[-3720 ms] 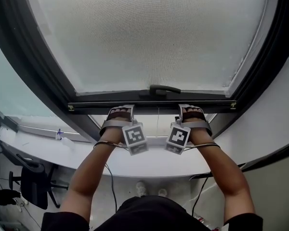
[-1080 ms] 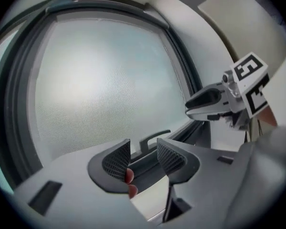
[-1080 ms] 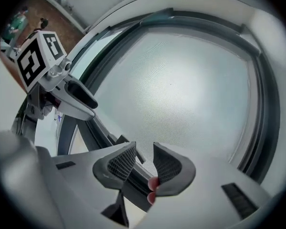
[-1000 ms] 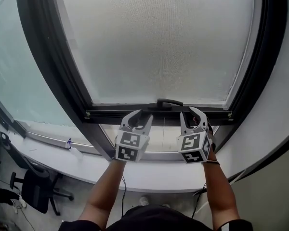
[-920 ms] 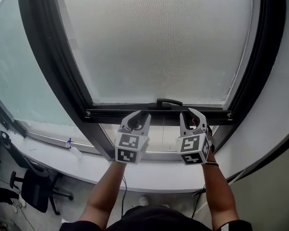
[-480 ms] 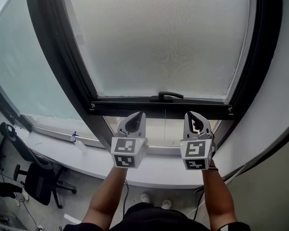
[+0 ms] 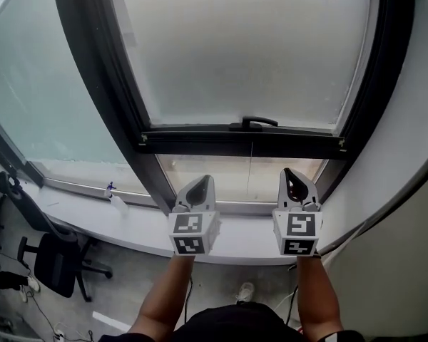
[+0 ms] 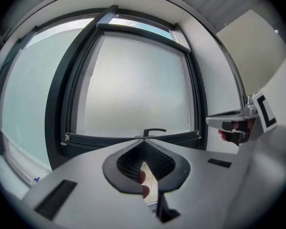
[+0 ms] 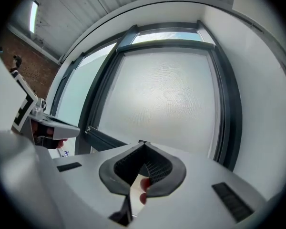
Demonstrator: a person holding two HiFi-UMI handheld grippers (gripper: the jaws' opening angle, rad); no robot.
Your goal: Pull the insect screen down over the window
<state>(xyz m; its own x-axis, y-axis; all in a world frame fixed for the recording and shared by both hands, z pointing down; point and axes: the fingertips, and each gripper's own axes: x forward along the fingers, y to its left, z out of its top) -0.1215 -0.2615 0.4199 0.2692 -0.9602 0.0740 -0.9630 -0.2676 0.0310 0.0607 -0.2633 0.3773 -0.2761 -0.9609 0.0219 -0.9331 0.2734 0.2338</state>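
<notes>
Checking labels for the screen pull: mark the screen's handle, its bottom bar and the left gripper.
handle (image 7: 257,122), head view, middle of the lever.
bottom bar (image 7: 200,140), head view, left half of the dark rail.
left gripper (image 7: 203,182), head view, tips of its shut jaws.

The person's left forearm (image 7: 165,294) and right forearm (image 7: 316,294) are bare and stretch forward, roughly parallel. The left gripper (image 7: 202,182) and right gripper (image 7: 292,175) are level with each other, side by side and well apart. Their marker cubes (image 7: 192,234) face back toward the person. Each gripper's jaws are pressed together with nothing between them, tips pointing up and away.
</notes>
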